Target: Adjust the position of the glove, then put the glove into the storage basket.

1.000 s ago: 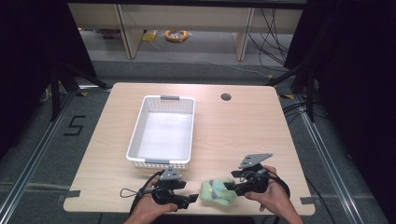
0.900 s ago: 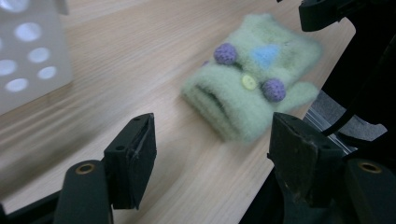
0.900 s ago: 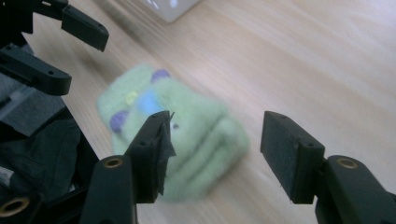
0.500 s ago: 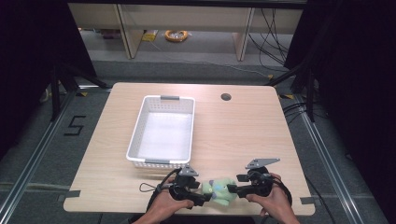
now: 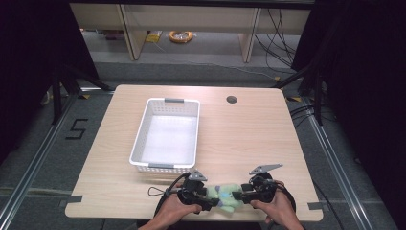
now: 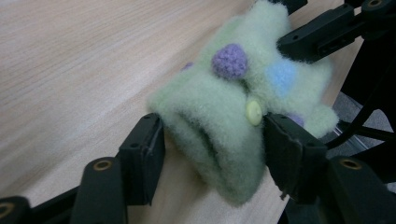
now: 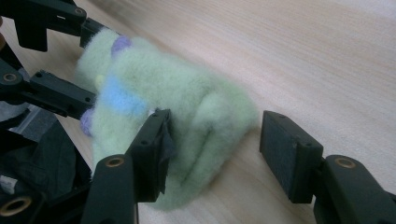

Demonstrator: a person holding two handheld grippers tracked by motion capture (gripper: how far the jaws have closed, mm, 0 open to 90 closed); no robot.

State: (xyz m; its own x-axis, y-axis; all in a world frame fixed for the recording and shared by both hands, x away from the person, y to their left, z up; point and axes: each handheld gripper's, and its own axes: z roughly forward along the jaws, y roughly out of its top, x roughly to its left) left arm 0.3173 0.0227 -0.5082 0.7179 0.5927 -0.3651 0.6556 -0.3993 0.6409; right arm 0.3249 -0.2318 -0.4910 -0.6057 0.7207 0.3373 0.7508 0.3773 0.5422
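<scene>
A fuzzy pale green felt piece (image 5: 223,196) with purple and blue dots and a small button lies near the table's front edge. My left gripper (image 5: 209,198) comes at it from the left. In the left gripper view the felt piece (image 6: 233,93) fills the gap of the left gripper (image 6: 215,125); its jaws have just been closing and both pads (image 6: 285,149) touch the wool. My right gripper (image 5: 240,195) takes the other end. There the right gripper (image 7: 219,120) has one pad (image 7: 156,140) against the felt piece (image 7: 177,102) and the other apart from it; its jaws have just been closing.
A white perforated basket (image 5: 139,140) stands on the wooden table (image 5: 249,139) behind my left hand, with nothing in it. A round cable hole (image 5: 231,99) sits at the back right. Beyond the far edge are shelf legs and cables on the floor.
My left gripper has moved right up to the felt piece and taken its end between its jaws. The right gripper has sunk a little toward the table.
</scene>
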